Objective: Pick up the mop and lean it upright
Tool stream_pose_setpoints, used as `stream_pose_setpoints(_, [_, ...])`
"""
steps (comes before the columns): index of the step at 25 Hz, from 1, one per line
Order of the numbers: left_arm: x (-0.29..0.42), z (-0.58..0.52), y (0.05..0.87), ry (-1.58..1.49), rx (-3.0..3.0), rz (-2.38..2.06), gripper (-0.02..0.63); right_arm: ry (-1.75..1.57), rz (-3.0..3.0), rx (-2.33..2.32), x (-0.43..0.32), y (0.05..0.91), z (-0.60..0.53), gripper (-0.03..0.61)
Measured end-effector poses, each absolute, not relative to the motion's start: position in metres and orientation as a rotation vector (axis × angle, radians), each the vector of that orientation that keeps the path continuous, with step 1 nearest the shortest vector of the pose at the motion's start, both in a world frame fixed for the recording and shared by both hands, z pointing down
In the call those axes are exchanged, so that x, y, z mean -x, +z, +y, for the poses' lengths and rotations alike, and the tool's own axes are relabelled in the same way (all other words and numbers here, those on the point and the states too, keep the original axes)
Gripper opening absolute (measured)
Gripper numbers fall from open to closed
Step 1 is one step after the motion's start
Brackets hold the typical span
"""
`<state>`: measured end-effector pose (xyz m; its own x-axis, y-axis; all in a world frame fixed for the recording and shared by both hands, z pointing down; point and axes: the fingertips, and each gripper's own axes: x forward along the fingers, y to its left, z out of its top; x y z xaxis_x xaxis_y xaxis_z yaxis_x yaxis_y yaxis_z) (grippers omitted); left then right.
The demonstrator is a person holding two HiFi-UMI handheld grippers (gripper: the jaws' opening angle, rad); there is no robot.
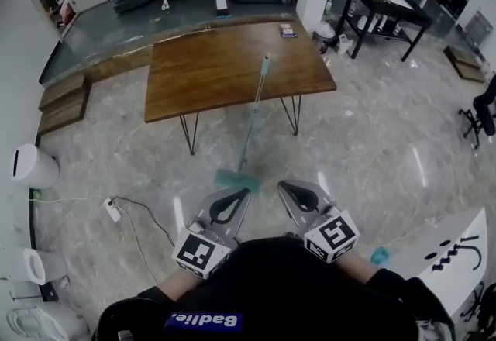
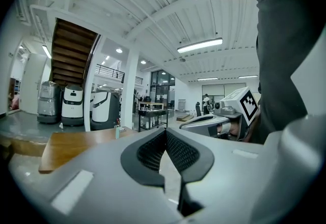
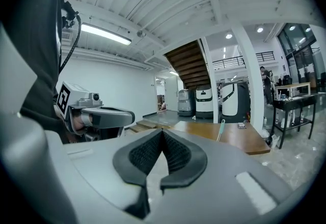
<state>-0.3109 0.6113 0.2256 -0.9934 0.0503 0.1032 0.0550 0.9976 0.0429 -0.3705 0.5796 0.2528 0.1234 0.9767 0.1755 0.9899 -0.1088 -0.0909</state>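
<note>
The mop stands tilted, its pale teal handle (image 1: pixel 256 103) resting against the front edge of the wooden table (image 1: pixel 201 68) and its teal head (image 1: pixel 235 180) on the floor. The handle's top shows in the left gripper view (image 2: pixel 117 131) and in the right gripper view (image 3: pixel 220 129). My left gripper (image 1: pixel 245 193) is held close to my body, just this side of the mop head, shut with nothing in it (image 2: pixel 165 131). Beside it, my right gripper (image 1: pixel 281 185) is also shut and empty (image 3: pixel 162 131). Neither touches the mop.
A small flat object (image 1: pixel 288 31) lies at the table's far right corner. A white bin (image 1: pixel 31 165) and a power strip with cable (image 1: pixel 113 210) are on the floor at left. A white board (image 1: pixel 457 254) and a teal item (image 1: pixel 379 256) lie at right. A black desk (image 1: pixel 387 2) stands behind.
</note>
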Motion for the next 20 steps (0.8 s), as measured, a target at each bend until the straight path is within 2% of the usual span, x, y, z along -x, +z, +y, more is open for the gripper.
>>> stream_pose_setpoints(6, [0.339, 0.591, 0.236, -0.051, 0.063, -3.013, 0.020, -0.048, -1.986, 2.174, 0.401, 0.260, 0.555, 0.002])
stream_pose_setpoints(20, [0.356, 0.580, 0.239, -0.063, 0.061, -2.995, 0.020, -0.050, -1.981, 2.197, 0.416, 0.254, 0.546, 0.002])
